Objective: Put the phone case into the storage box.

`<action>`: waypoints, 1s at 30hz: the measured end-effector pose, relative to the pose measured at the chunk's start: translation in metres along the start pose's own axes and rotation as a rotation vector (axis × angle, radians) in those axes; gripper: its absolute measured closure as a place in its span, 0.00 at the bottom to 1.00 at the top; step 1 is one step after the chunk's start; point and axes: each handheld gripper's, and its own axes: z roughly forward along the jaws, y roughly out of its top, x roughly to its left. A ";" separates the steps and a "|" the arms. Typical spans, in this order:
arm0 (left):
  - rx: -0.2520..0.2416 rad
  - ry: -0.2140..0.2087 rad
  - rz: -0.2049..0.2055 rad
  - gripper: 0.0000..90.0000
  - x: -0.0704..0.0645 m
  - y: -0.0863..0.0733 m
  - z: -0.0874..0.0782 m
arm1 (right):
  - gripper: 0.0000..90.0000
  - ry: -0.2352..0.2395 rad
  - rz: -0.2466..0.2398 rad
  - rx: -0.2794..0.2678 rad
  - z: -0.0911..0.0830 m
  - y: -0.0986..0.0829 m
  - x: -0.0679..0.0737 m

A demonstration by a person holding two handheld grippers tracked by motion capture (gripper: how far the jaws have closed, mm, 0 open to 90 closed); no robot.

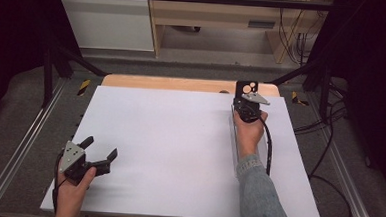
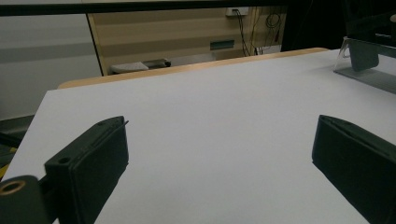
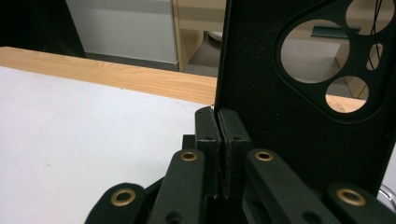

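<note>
A black phone case (image 1: 247, 87) with round camera cut-outs stands upright at the far right of the white board (image 1: 179, 148). My right gripper (image 1: 245, 102) is shut on its lower edge; in the right gripper view the jaws (image 3: 218, 119) pinch the thin edge of the case (image 3: 280, 107). A clear plastic stand (image 1: 234, 140) lies under that hand and appears in the left gripper view (image 2: 369, 74). My left gripper (image 1: 100, 148) hovers at the near left of the board, open and empty, its jaws wide apart (image 2: 219, 140).
A wooden table edge (image 1: 182, 84) runs behind the board. Metal rails (image 1: 24, 144) flank both sides. Black cables (image 1: 329, 145) trail on the floor at the right. Shelving and a white cabinet stand beyond the table.
</note>
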 end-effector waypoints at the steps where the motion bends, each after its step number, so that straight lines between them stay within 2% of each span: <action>1: 0.001 -0.002 -0.001 0.05 0.000 0.000 0.000 | 0.98 0.000 0.003 0.002 0.000 0.000 0.000; 30: 0.001 -0.003 0.002 0.05 -0.001 0.000 0.000 | 0.95 0.021 0.024 0.020 0.000 -0.002 -0.003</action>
